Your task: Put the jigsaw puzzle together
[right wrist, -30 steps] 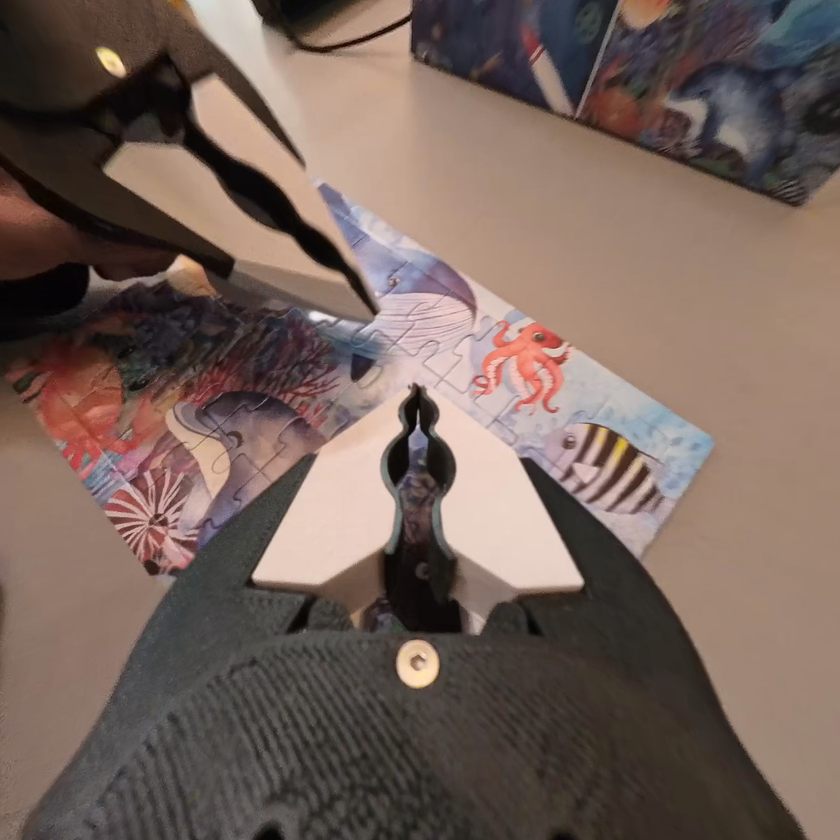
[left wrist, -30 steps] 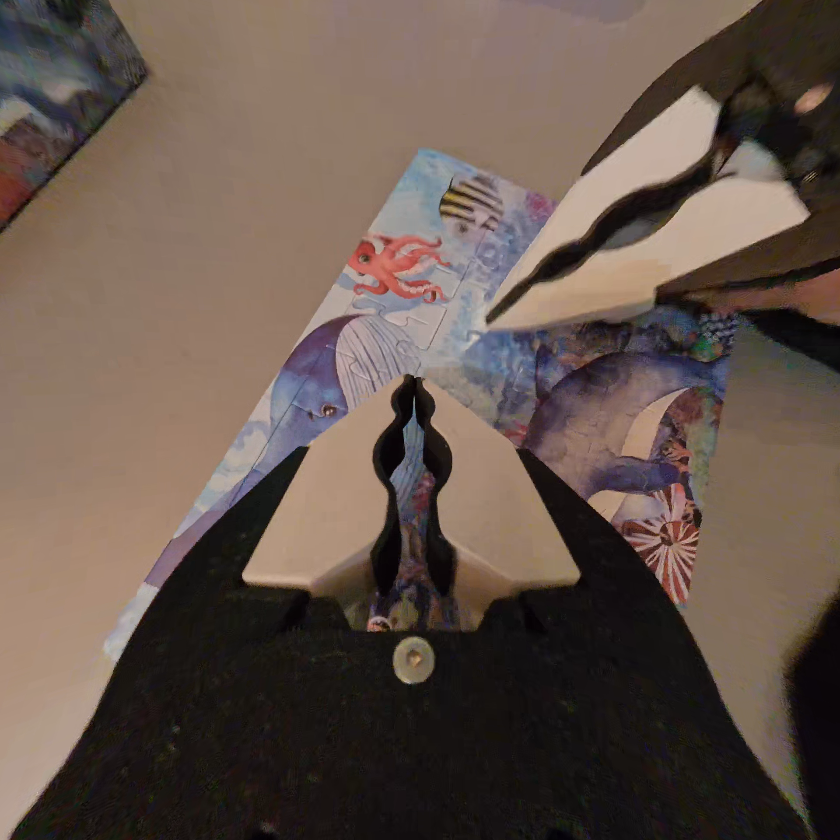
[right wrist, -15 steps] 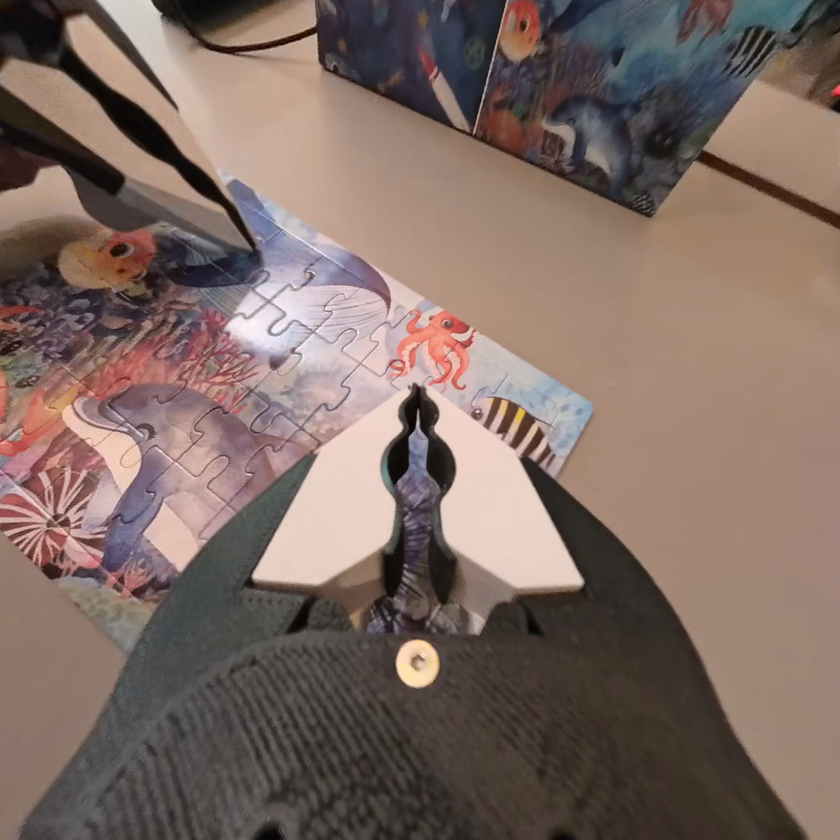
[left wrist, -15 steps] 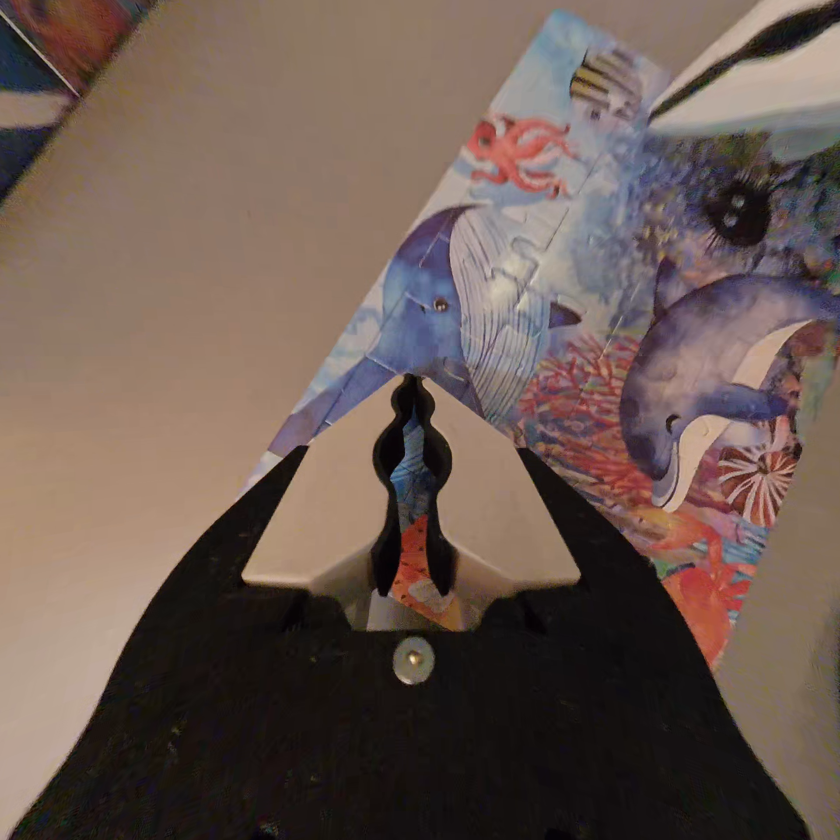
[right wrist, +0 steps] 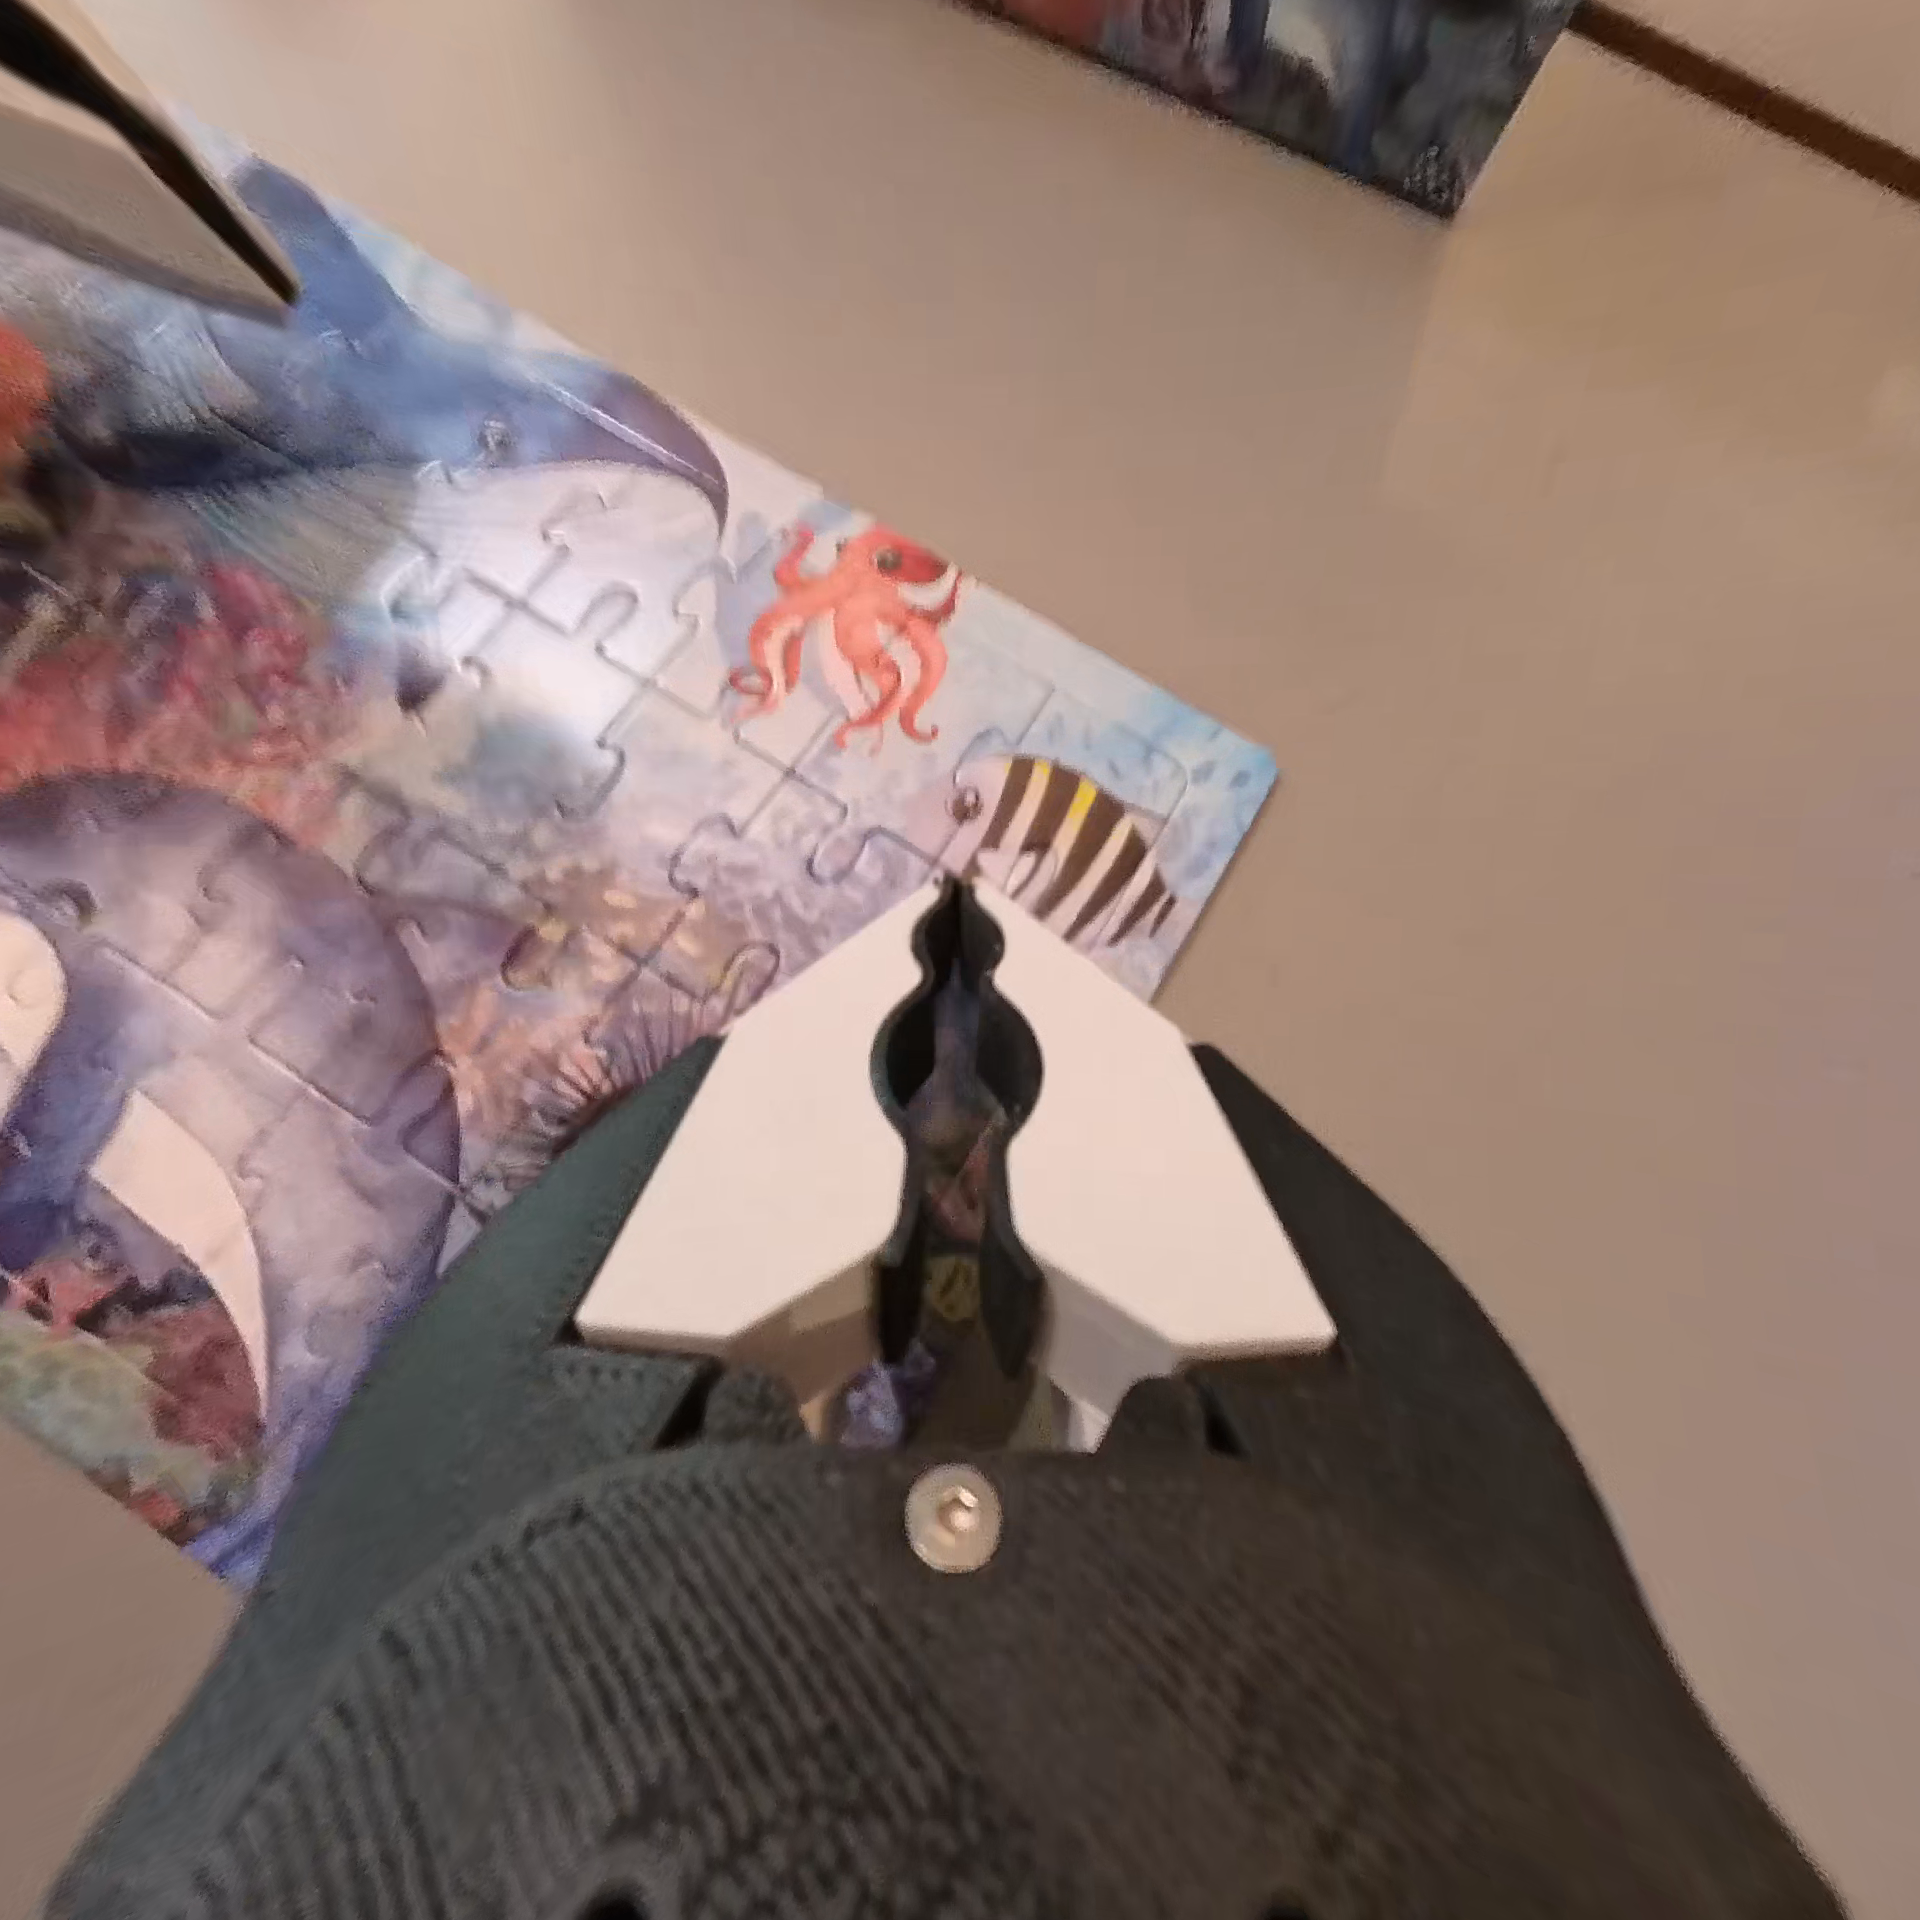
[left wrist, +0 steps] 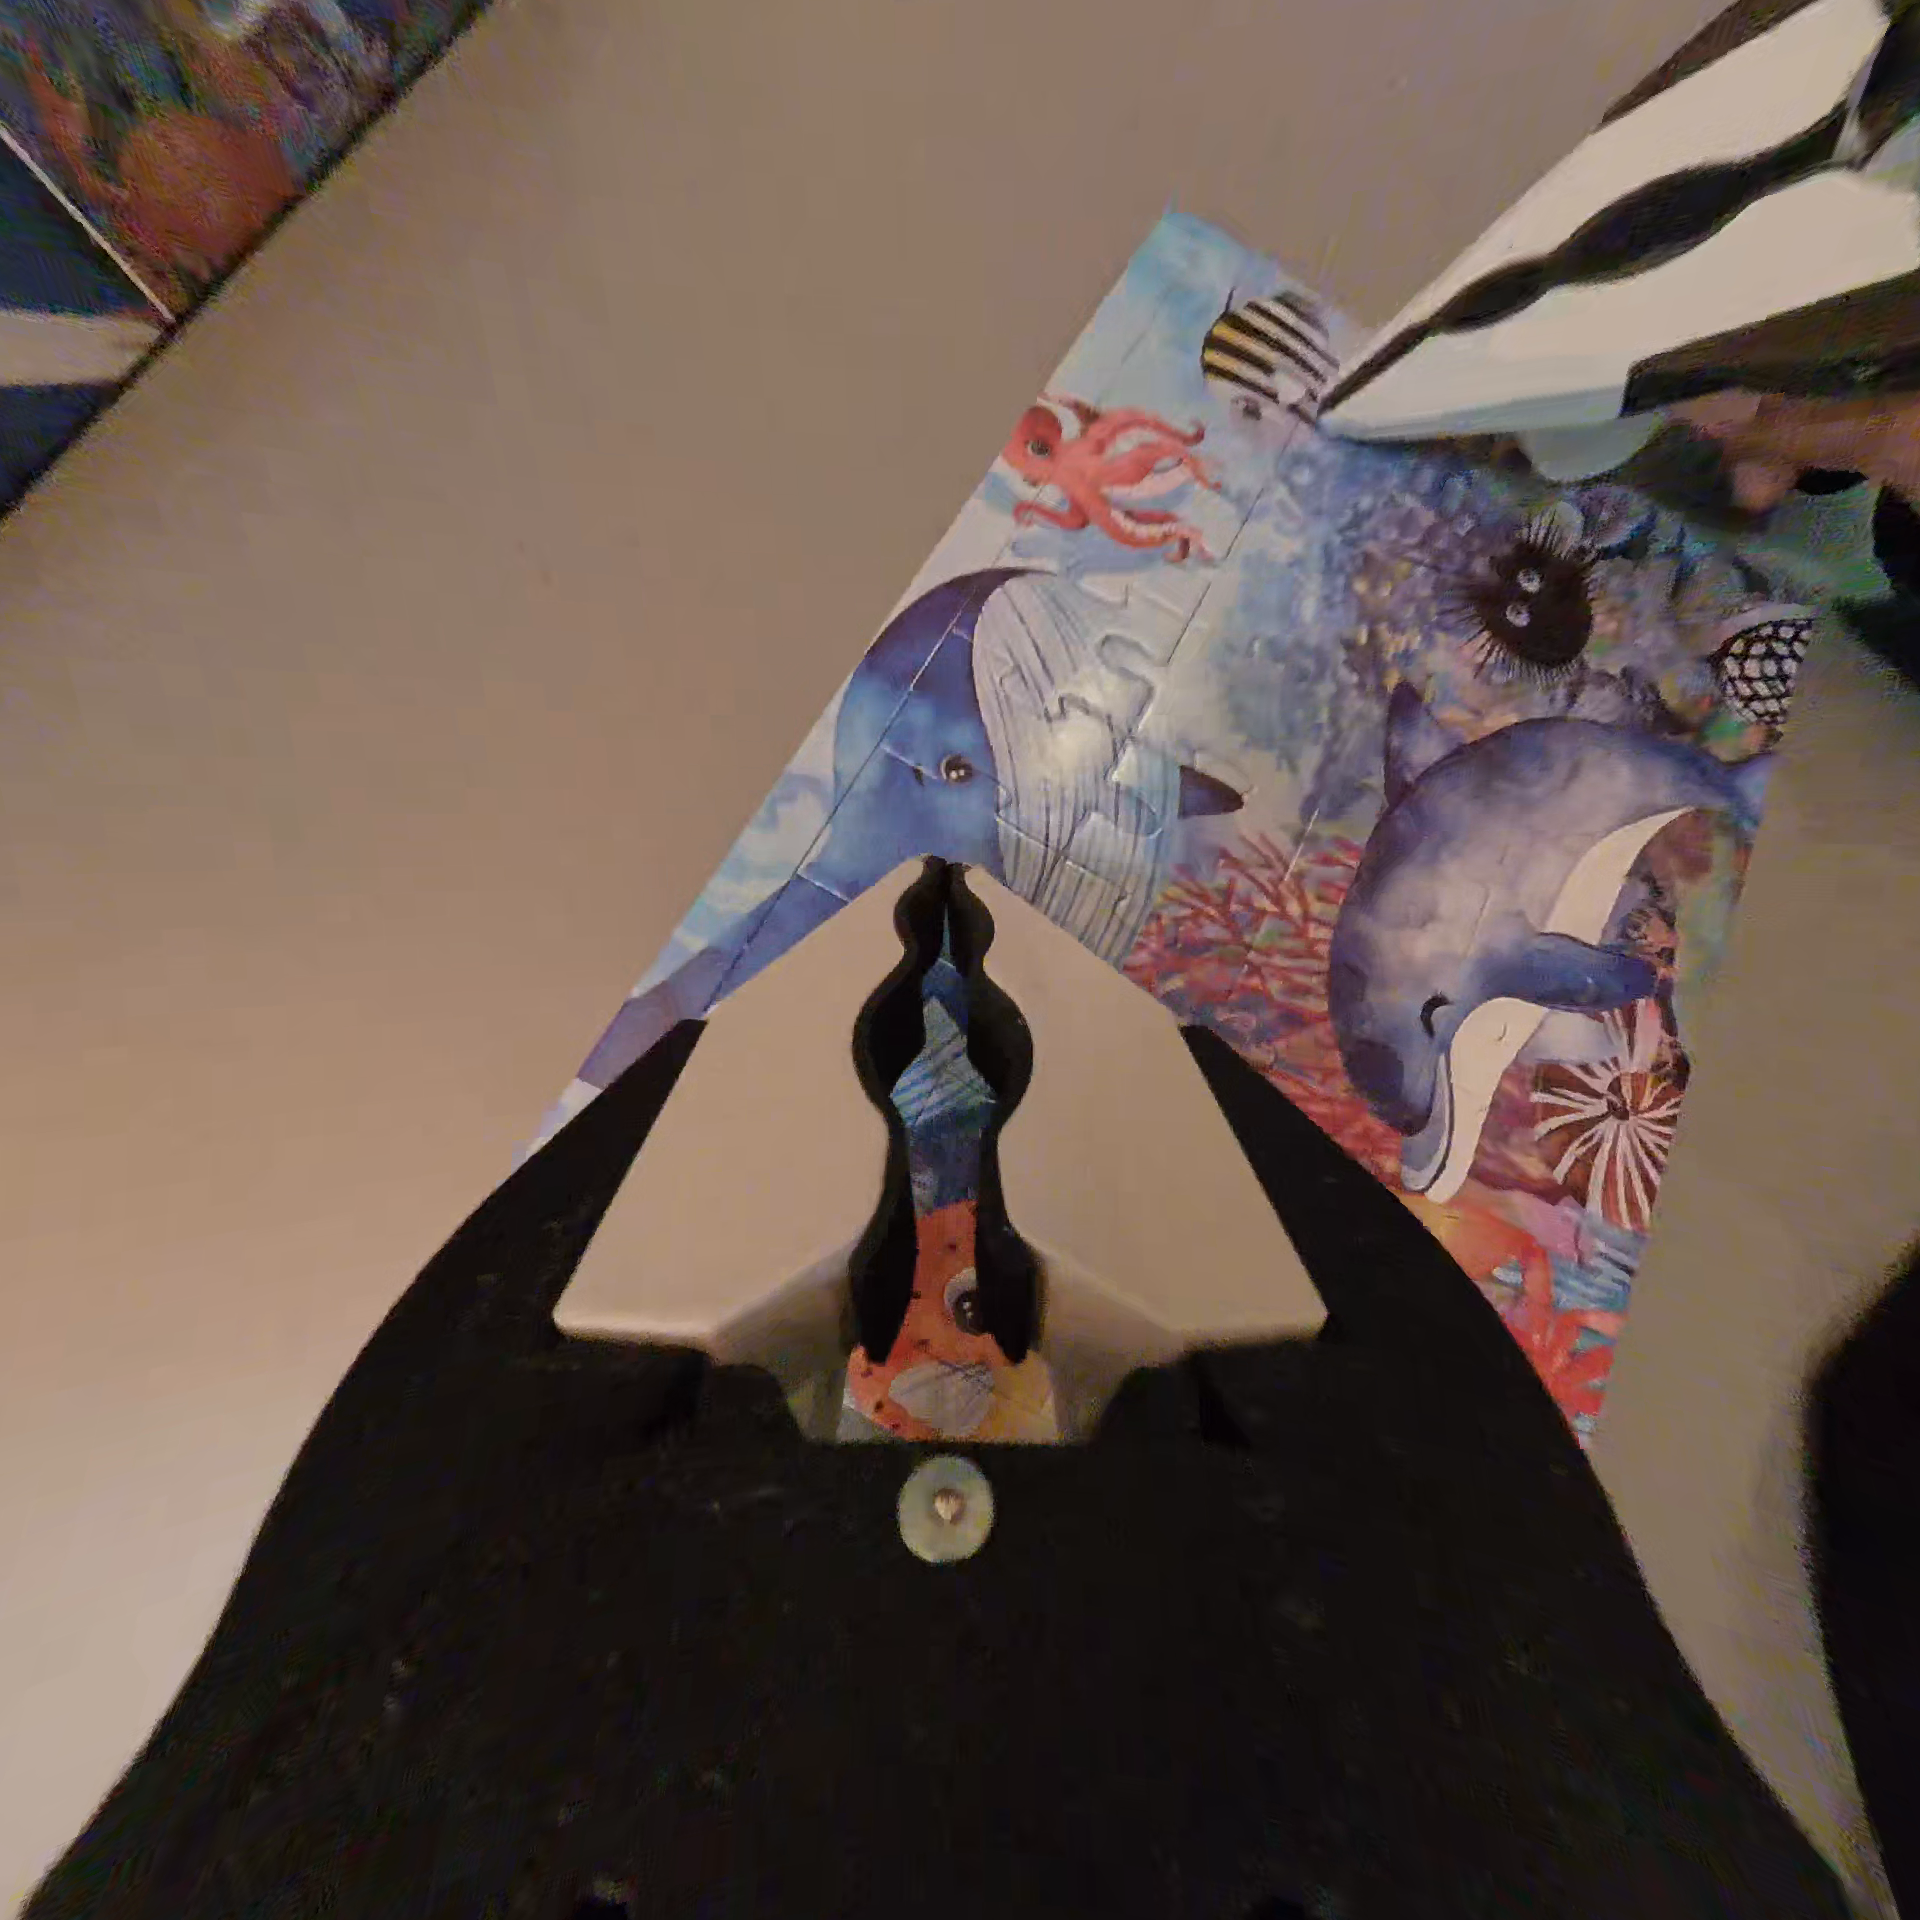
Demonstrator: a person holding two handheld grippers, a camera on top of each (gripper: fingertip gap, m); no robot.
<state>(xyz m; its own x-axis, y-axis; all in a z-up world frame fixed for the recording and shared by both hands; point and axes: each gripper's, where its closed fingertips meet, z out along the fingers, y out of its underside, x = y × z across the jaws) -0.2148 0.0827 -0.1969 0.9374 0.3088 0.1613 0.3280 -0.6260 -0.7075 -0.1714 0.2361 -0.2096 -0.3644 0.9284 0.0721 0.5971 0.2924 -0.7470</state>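
Left gripper (left wrist: pixel 948 891) black textured body, pale wedge fingers, wavy black pads, silver screw (left wrist: pixel 944 1507) behind, right gripper (right wrist: pixel 954 896) dark green-grey, alike.

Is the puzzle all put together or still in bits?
Together, as far as visible: the puzzle lies flat, pieces interlocked, no gaps showing. Tongs hide part.

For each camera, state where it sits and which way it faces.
Left wrist view: on the left gripper, looking down its shut fingers at the puzzle on the table; right gripper enters top right.
Right wrist view: on the right gripper, shut, looking down at the puzzle from the opposite side; left gripper shows top left.
Shared: puzzle, table, picture box.
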